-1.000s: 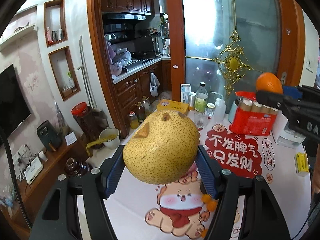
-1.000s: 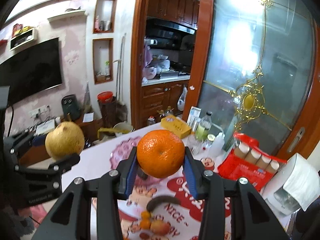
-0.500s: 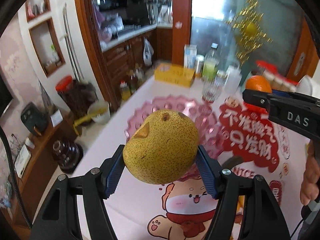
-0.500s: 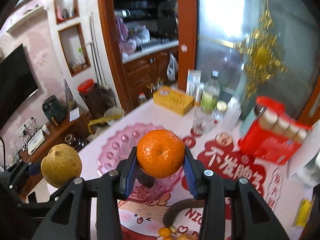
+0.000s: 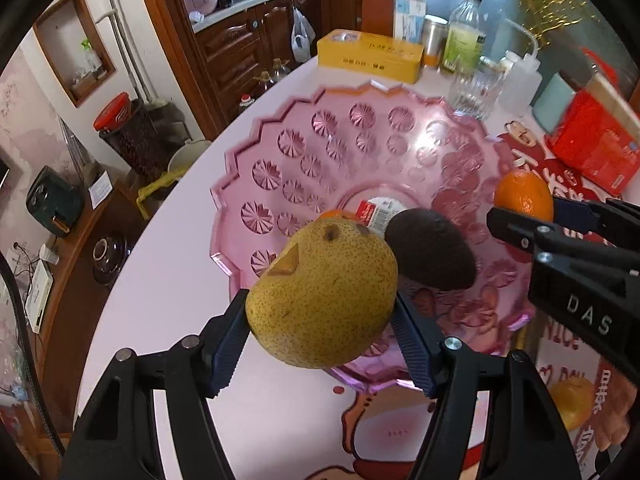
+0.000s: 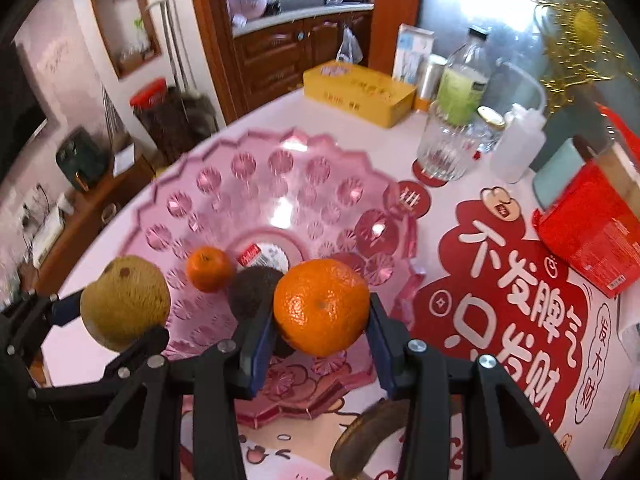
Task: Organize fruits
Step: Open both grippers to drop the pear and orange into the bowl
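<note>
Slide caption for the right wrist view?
Right gripper holds an orange over the pink bowl, beside the left gripper's pear.

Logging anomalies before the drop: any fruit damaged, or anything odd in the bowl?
The pear in the left tool has a wedge-shaped notch in its skin. A paper label shows at the pink bowl's centre.

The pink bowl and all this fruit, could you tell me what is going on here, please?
A person is sorting fruit into the pink glass bowl with two handheld grippers. The left gripper is clamped on a yellow pear, and the right gripper is clamped on a large orange; both hang over the bowl's near side, not yet released. Already in the bowl are a small orange and a dark avocado.
</note>
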The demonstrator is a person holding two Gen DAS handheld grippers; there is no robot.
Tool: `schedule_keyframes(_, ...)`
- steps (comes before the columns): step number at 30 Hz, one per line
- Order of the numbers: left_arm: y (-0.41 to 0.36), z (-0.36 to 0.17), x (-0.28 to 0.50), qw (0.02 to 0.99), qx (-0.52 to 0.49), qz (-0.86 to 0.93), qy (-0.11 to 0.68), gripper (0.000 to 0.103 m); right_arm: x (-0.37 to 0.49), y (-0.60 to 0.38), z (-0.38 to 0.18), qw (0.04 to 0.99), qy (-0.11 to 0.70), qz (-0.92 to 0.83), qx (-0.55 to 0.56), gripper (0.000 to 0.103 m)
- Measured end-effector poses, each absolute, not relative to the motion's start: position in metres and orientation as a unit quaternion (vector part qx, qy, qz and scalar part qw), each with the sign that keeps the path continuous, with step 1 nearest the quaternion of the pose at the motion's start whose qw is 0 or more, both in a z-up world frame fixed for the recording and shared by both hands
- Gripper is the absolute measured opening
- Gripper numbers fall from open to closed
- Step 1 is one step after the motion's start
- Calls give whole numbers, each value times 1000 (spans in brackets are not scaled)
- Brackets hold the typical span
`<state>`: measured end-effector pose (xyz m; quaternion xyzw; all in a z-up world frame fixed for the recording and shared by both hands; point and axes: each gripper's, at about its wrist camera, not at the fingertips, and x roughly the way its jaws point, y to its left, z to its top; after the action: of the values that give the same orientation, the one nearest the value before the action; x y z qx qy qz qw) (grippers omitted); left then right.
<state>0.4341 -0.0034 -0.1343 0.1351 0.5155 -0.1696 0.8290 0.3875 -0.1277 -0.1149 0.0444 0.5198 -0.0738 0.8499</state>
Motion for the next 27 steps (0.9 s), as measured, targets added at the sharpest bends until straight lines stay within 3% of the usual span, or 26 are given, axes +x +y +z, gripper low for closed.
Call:
schedule_keyframes(8,-10,-143,435,833,159,-166,503,68,400,-126,-140,841,533,-64,59,46)
schedule_keyframes(10,-11,-140,434,836,159,-167,498,75,402,-124,-141,839,538,-62,52,56)
schedule_keyframes(12,-12,-133,431,844,163,-162,485,89,403,-122,-139,838,540,-62,47,60)
schedule_keyframes(14,-12,-126,427,849,165,-163,474,92,400,-121,-135,842,533,-64,46,60)
schedule_keyframes(27,12,-89,398,861,152,-148,462,93,368,-107,-96,861,503,-41,64,63)
